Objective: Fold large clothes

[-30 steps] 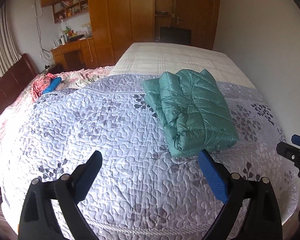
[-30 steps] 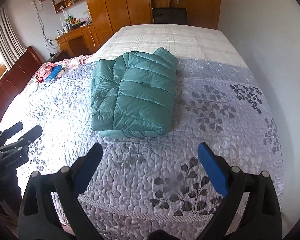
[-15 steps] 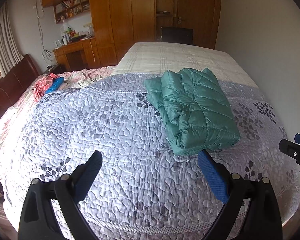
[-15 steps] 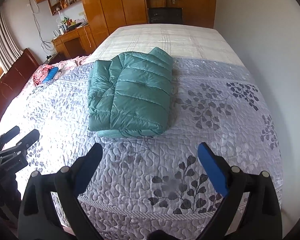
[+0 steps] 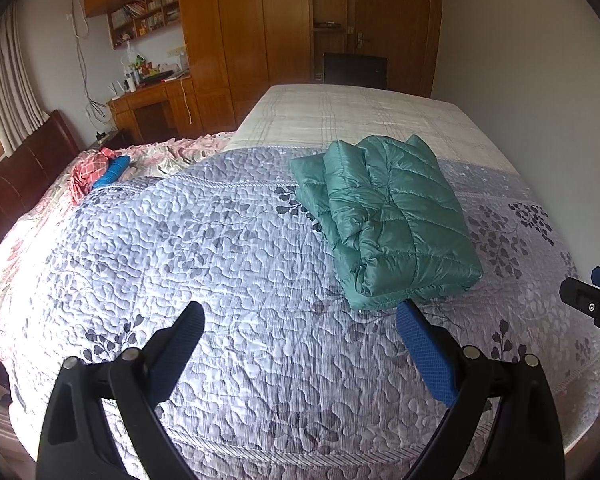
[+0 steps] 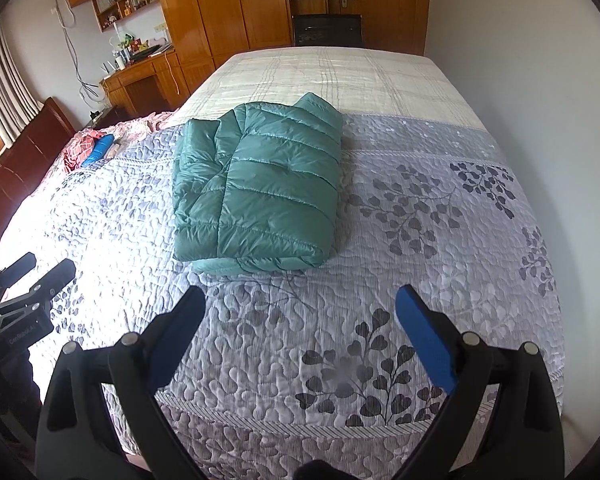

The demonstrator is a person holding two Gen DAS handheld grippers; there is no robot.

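Nearest the cameras, left gripper (image 5: pixel 300 326) and right gripper (image 6: pixel 300 302) are held wide apart, nothing clamped. Just beyond, on the grey leaf-print quilted bedspread (image 6: pixel 420 240), the teal quilted puffer jacket (image 6: pixel 260 188) is seen folded. Folding looks finished; maybe only tidying is needed.

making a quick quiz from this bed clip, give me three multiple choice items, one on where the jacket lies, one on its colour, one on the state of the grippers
1. Where does the jacket lie?
A. on the floral quilt
B. on the desk
C. on the floor

2. What colour is the jacket?
A. red
B. teal green
C. black

3. How are the left gripper and right gripper?
A. both clamped on the jacket
B. one open, one shut
C. both open and empty

Answers:
1 A, it rests flat on the quilt spread over the bed.
2 B, its shiny quilted fabric is teal green.
3 C, each pair of fingers is spread wide with only quilt between, short of the jacket.
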